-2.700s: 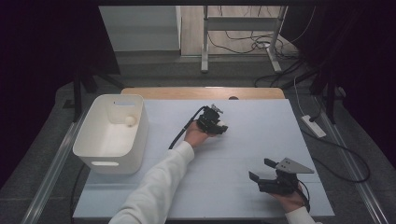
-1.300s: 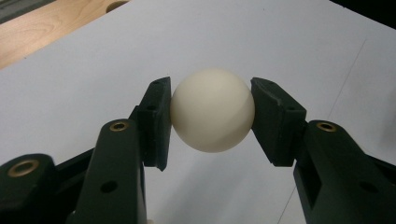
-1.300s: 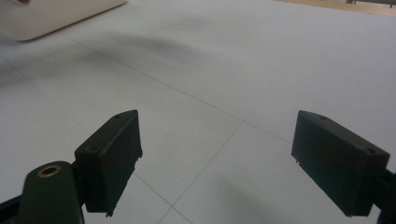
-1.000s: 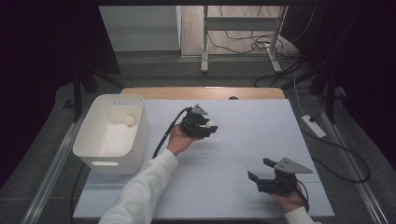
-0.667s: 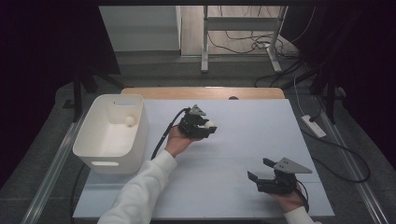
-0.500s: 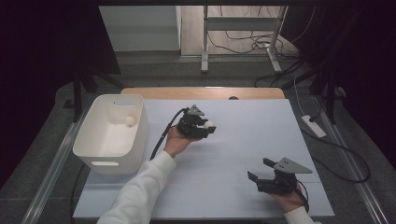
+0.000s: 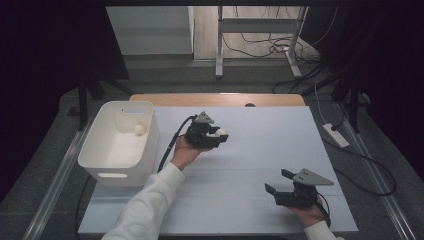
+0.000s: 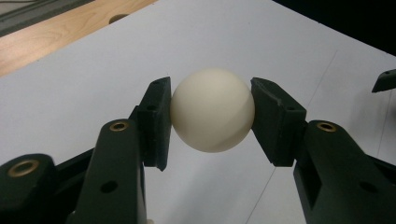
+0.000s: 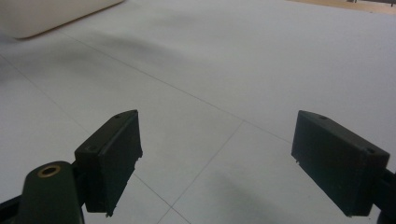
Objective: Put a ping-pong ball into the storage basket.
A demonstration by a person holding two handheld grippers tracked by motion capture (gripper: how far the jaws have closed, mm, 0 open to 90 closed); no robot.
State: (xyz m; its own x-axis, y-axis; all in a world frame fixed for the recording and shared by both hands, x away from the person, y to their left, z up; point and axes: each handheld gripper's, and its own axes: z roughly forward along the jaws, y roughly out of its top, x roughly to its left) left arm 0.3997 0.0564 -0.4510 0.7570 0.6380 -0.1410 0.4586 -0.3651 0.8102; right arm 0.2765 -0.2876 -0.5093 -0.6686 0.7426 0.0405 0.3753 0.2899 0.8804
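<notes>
The cream ball (image 8: 212, 110) sits clamped between the two black jaws of the left gripper (image 8: 212, 116), one pad pressed on each side of it, so that it hangs clear of the white table (image 8: 84, 93) with nothing under it but the tabletop's pale surface. In the high view the same ball (image 7: 220, 132) shows as a small pale spot at the tip of the left gripper (image 7: 212, 137), which the person's left hand (image 7: 184, 152) holds above the middle of the table, a little right of the white bin (image 7: 120, 142); the white sleeve (image 7: 150, 205) runs back from that hand to the bottom edge. A second ball (image 7: 138, 129) of the same colour (smaller in the picture, being farther off) lies inside the bin near its far wall. The right gripper (image 7: 280, 186) is low at the near right part of the table, well apart from the left one, with the grey three-cornered plate (image 7: 311, 177) on top of it. In the right gripper view its jaws stand wide apart with nothing between them, only bare table (image 9: 224, 84) ahead and a rounded bit of the bin (image 9: 51, 16) at the top left corner.
</notes>
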